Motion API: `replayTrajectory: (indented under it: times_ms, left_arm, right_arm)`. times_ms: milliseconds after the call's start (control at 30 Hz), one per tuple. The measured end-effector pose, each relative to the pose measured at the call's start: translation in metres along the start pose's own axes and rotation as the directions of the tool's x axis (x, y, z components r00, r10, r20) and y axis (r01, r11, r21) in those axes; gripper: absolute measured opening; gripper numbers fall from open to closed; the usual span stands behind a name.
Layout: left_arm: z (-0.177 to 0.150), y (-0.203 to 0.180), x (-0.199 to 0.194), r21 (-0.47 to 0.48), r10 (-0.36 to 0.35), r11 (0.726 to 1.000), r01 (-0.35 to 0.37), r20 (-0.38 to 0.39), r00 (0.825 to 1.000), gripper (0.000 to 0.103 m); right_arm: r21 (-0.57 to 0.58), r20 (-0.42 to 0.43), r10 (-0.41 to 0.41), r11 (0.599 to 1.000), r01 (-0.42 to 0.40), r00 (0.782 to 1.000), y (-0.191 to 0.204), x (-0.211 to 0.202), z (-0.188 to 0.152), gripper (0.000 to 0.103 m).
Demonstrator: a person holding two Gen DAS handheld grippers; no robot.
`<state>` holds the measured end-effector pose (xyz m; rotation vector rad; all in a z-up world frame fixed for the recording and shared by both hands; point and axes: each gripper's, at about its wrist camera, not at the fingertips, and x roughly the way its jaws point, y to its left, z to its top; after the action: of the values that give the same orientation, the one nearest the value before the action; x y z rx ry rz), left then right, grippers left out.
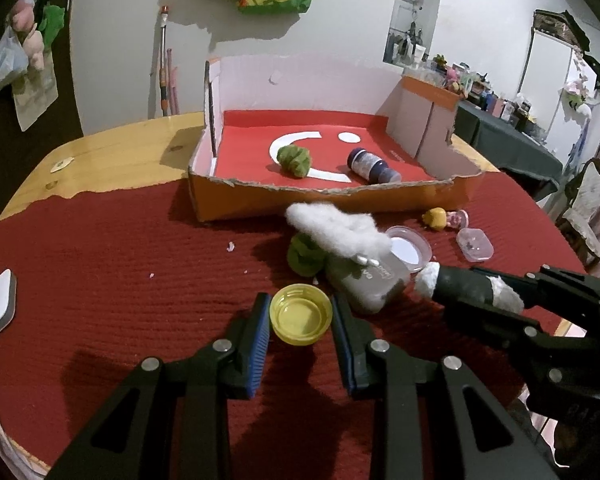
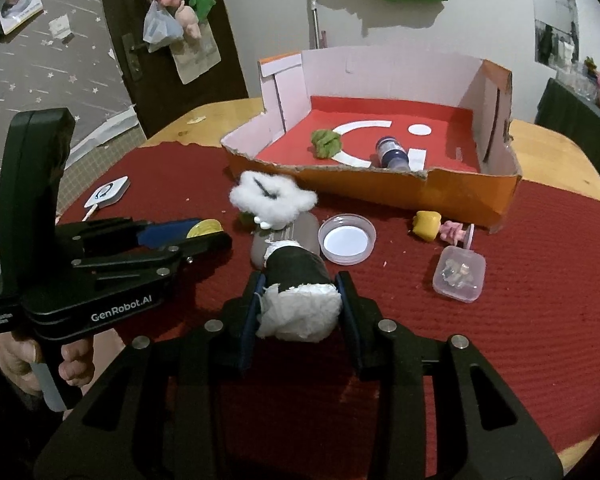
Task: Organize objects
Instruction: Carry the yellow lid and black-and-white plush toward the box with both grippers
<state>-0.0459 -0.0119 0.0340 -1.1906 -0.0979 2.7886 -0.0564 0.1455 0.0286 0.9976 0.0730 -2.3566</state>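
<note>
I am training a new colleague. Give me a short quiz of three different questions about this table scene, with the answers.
1. True or false: the yellow cap sits between the fingers of the left gripper.
2. Which items lie inside the cardboard box? A) green ball and dark bottle B) yellow cap and clear lid C) nothing
3. Fill in: the right gripper is shut on a black roll stuffed with white ____.

Key: 1 true. 2 A: green ball, dark bottle. 3 cotton.

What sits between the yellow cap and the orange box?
In the left wrist view, a green clump and white cotton lie between yellow cap and orange box.
</note>
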Motion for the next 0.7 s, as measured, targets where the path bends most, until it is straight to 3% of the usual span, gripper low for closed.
replayTrajectory:
  times_ms: [700]
  left_arm:
    - [-0.0005, -0.0077, -0.0037, 0.012, -0.031, 0.999, 0.031, -0.002, 1.000, 0.031]
  right_arm:
    - [0.007, -0.006, 0.018, 1.000, -0.018, 1.000, -0.0014, 0.0002, -0.0015, 0.034]
